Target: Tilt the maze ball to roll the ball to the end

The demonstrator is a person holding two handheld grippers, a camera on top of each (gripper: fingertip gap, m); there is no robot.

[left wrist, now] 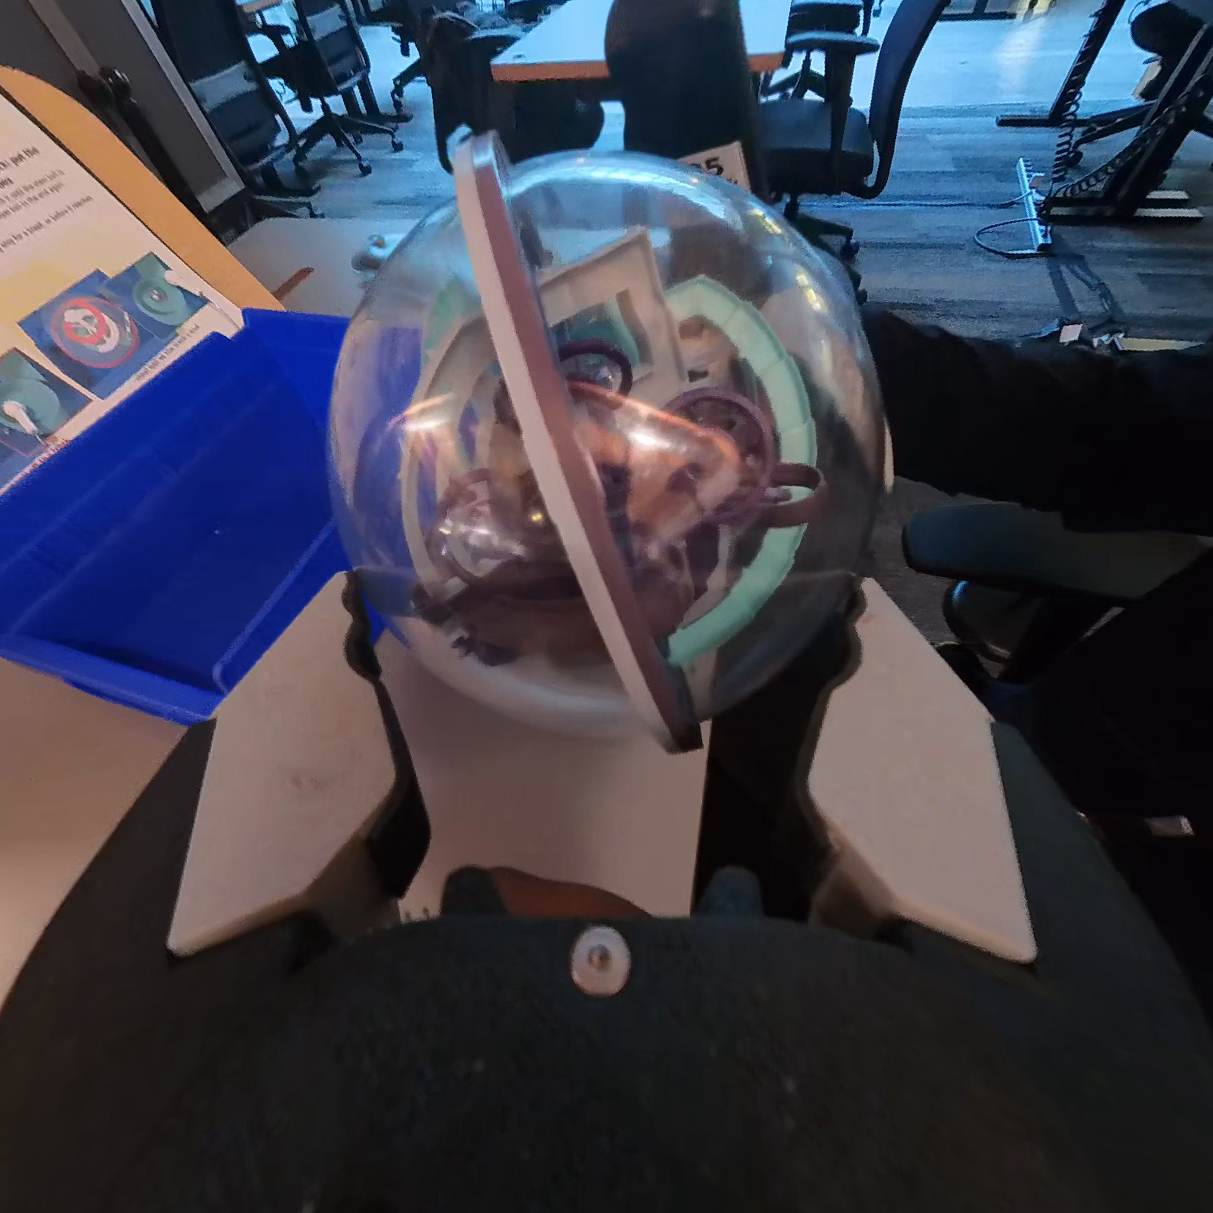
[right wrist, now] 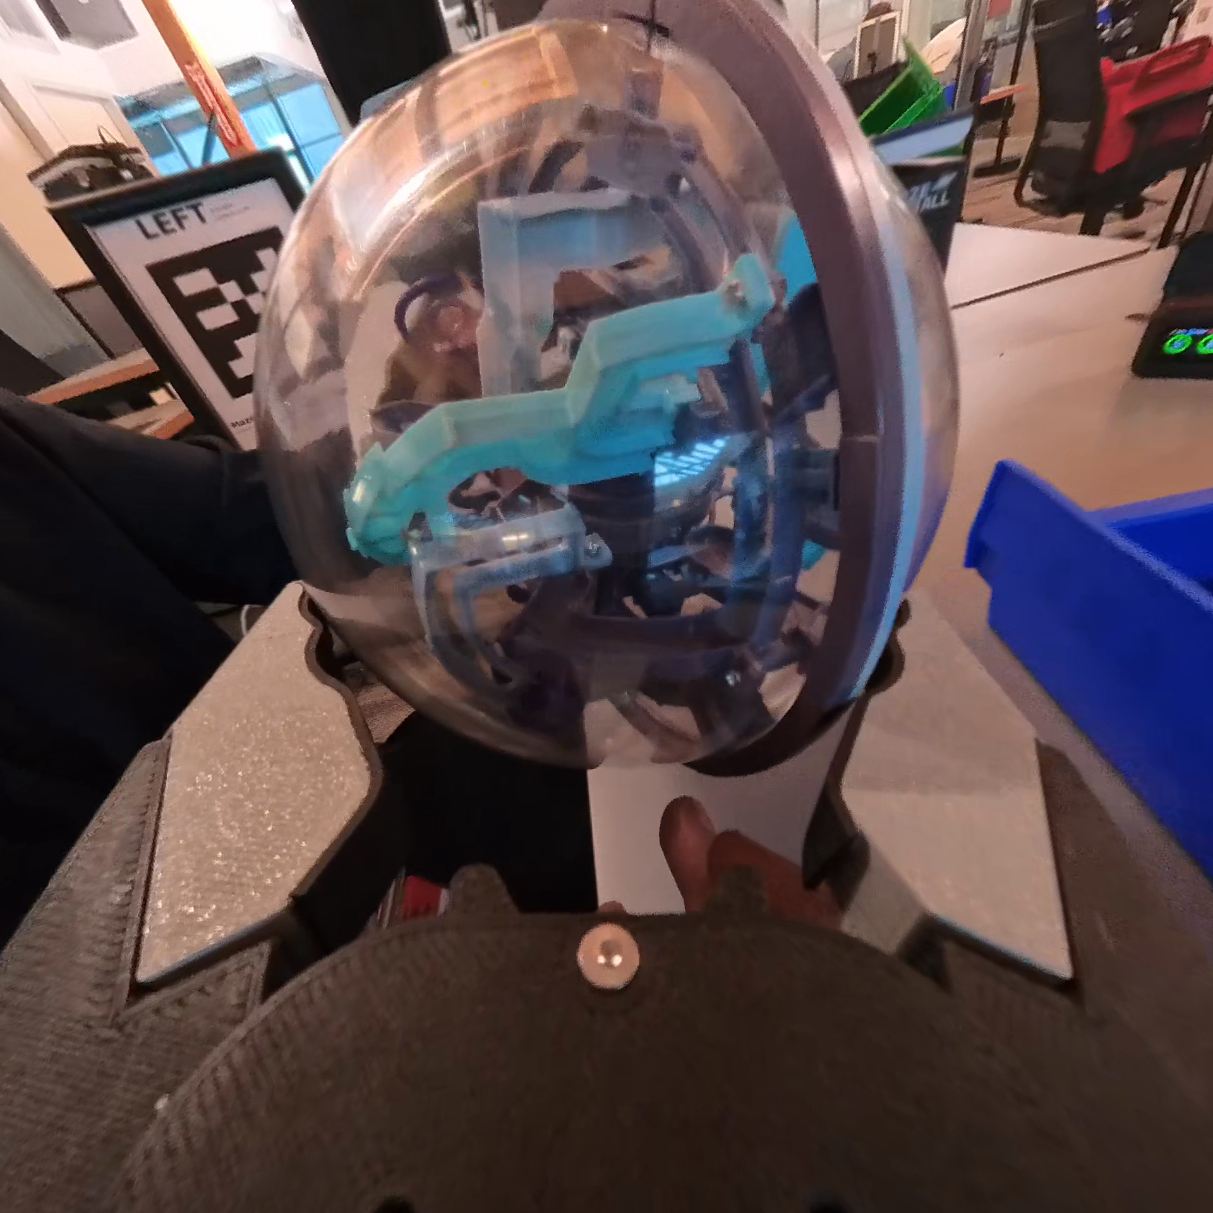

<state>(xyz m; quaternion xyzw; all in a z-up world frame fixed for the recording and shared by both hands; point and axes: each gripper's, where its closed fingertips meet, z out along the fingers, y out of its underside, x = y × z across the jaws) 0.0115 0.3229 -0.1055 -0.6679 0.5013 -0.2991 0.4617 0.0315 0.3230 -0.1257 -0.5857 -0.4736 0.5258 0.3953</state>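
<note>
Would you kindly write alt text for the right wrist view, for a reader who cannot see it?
A clear maze ball with a turquoise track inside fills the view, held between the right gripper's two fingers. A blue bin sits at the right on a pale table, a black-and-white marker sign at the left.

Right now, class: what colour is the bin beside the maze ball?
Blue. The bin shows best in the left wrist view, left of the maze ball.

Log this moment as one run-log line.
maze ball: lifted | left gripper: gripping it | right gripper: gripping it | blue bin: beside | inner ball: unseen
</note>
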